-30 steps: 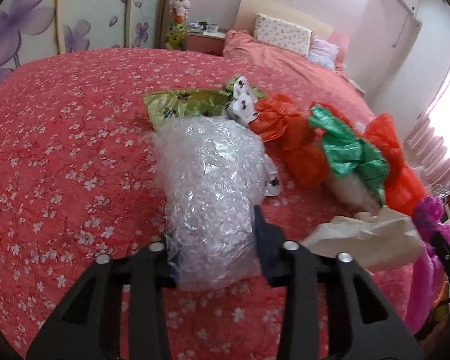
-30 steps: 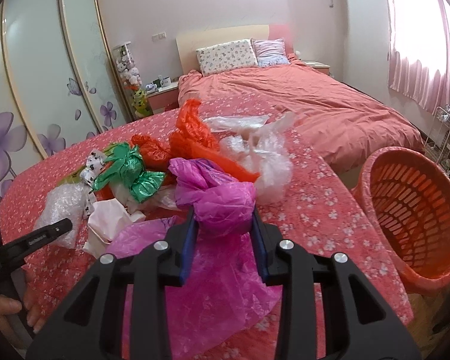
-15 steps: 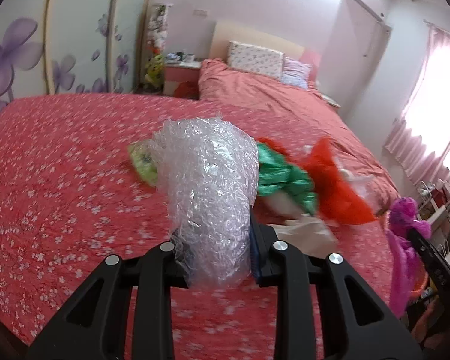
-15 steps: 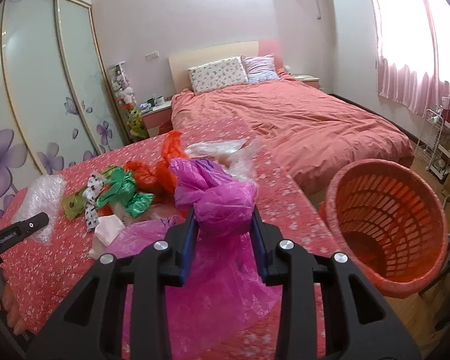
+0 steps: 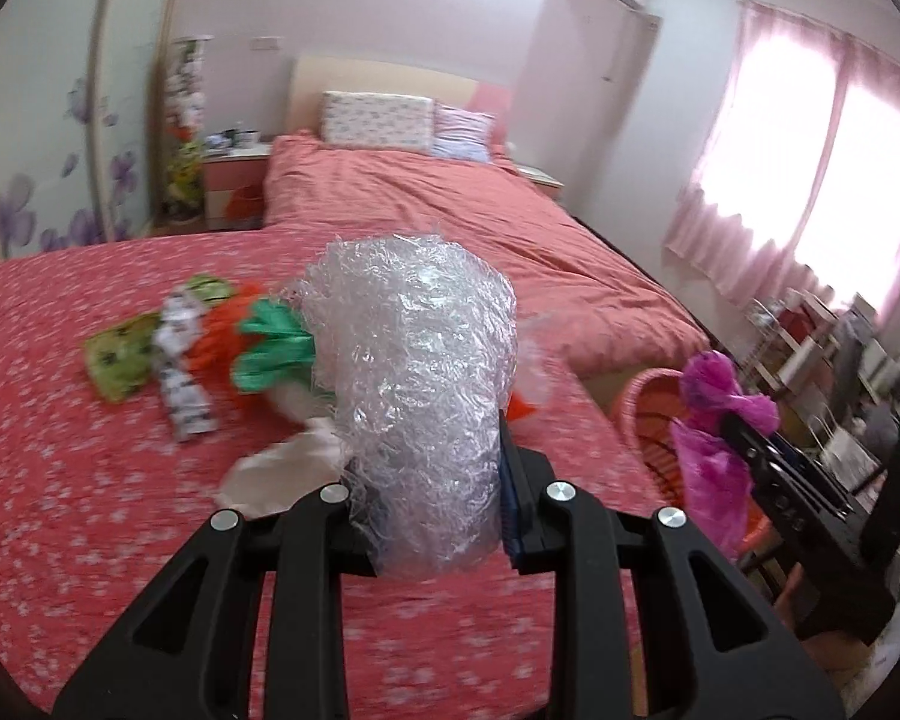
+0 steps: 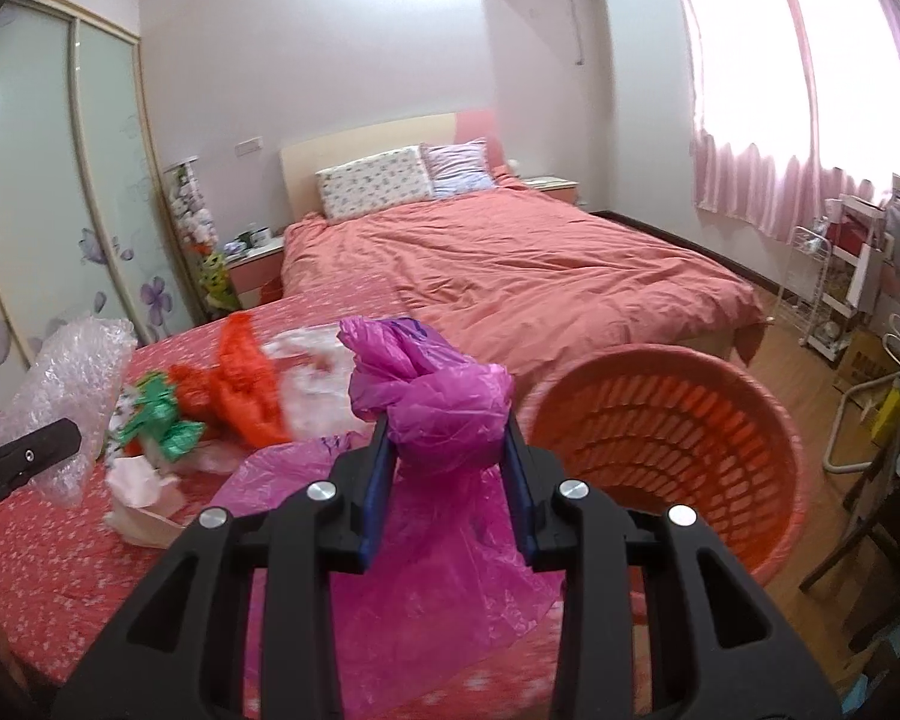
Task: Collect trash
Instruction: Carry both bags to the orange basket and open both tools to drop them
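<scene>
Above the red floral bedspread (image 5: 90, 480), left fingers (image 5: 513, 480) pinch upright bubble wrap (image 5: 414, 384); right fingers (image 6: 378, 480) pinch a hanging pink bag (image 6: 438, 408).

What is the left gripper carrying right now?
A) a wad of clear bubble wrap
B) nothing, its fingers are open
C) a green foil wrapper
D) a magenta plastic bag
A: in the left wrist view the left gripper has its fingers pressed against both sides of the bubble wrap, lifted above the floral bedspread; the magenta bag sits in the right gripper.
</scene>
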